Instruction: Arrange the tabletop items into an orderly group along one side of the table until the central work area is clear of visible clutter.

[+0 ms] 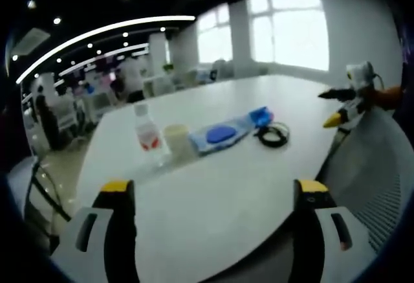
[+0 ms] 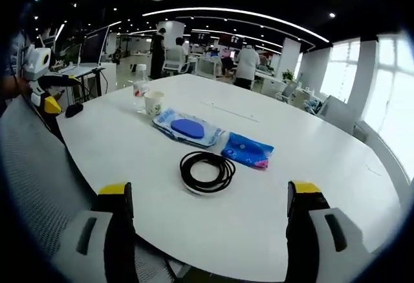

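A clear water bottle (image 1: pixel 148 136) with a red label stands beside a pale paper cup (image 1: pixel 176 139) on the white table (image 1: pixel 220 186). Right of them lie a blue wipes pack (image 1: pixel 222 135), a small blue packet (image 1: pixel 261 116) and a coiled black cable (image 1: pixel 273 135). My left gripper (image 1: pixel 213 195) is open at the near table edge, short of all items. The right gripper (image 1: pixel 343 107) shows at the far right. In the right gripper view the coiled cable (image 2: pixel 207 171) lies nearest, then the small blue packet (image 2: pixel 248 149), wipes pack (image 2: pixel 188 129), cup (image 2: pixel 153 103) and bottle (image 2: pixel 140 87). My right gripper (image 2: pixel 212 199) is open, empty.
A grey mesh chair back (image 1: pixel 372 179) stands at the table's right edge, and a chair back (image 2: pixel 45 166) also shows at left in the right gripper view. People stand among desks in the office behind (image 2: pixel 246 63). A dark mouse-like object (image 2: pixel 74 109) lies near the table's left edge.
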The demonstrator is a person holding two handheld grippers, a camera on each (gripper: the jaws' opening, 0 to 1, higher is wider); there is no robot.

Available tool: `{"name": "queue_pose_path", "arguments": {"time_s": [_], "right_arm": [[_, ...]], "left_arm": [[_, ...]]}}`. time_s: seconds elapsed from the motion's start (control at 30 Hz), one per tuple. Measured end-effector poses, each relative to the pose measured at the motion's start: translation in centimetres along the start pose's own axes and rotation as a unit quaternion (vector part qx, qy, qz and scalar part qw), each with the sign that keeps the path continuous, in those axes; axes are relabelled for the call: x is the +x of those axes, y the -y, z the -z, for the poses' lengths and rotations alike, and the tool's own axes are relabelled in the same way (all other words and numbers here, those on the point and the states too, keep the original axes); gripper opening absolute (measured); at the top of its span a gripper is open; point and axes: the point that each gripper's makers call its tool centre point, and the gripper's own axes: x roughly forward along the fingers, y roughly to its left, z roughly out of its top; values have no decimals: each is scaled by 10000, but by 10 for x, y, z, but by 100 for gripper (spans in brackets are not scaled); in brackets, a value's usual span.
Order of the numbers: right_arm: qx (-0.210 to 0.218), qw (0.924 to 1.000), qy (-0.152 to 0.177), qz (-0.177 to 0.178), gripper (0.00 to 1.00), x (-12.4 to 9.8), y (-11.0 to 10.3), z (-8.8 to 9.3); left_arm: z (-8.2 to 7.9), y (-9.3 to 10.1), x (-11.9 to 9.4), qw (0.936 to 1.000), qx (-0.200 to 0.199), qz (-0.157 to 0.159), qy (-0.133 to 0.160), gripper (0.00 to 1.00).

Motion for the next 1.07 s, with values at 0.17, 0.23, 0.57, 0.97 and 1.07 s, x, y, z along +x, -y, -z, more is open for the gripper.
{"name": "queue_pose_path", "arguments": {"time_s": [0.17,0.23,0.57,0.97,1.07], "right_arm": [[104,9999,-13,-54,99,1,-2,1],[152,9999,-36,-64,99,2,-2,2],[220,9997,-81,-19,100,3,0,3],[132,9998,-108,-80,100,4,-3,3],[114,9998,-113,-133,100,3,-4,3]], "left_arm": [[-1,-3,0,10000,-31,-42,26,99],[-1,-3,0,10000,-20,-42,36,99],[-2,-6,1,9999,-48,-91,77,99],[-1,-8,1,9999,-50,-121,67,97],[-2,-10,1,9998,-76,-173,82,97]]}}
